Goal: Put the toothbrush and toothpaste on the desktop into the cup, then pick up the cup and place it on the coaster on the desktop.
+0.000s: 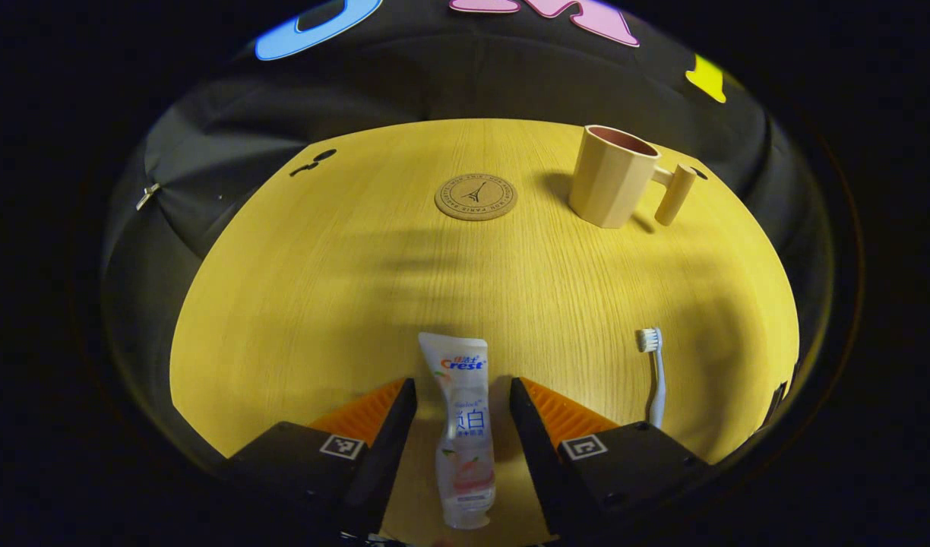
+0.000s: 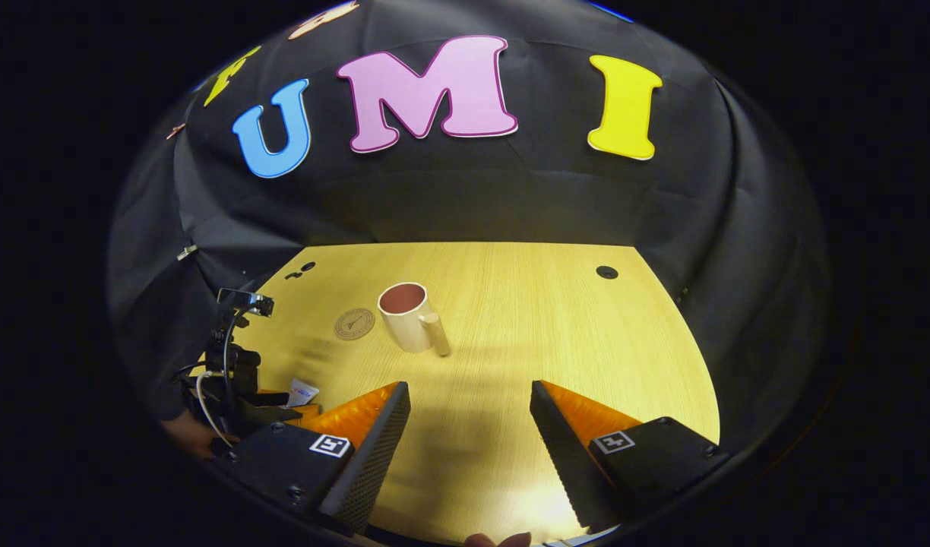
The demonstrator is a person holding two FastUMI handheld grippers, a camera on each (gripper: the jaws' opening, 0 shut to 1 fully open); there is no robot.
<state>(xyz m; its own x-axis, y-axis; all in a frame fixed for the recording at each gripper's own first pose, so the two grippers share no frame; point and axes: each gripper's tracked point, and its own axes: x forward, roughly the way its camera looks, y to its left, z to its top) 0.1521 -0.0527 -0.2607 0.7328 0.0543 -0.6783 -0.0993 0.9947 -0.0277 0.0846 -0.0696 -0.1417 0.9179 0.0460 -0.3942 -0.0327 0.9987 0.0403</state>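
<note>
My left gripper (image 1: 463, 399) is wide open with the toothpaste tube (image 1: 462, 425) lying flat between its fingers, near the toothbrush (image 1: 653, 374) and well apart from the cup (image 1: 613, 176). I should go lower, then squeeze the tube's middle gently so it won't slip. My right gripper (image 2: 471, 410) waits open, holding nothing.

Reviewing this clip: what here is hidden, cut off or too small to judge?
- Toothbrush: in the left gripper view its handle end passes behind the left claw.
- Toothpaste: whether the fingers touch it is unclear; in the right gripper view just a corner shows past the other gripper.
- Cup: its bottom inside is hidden by the wall.
- Coaster: print too small.
</note>
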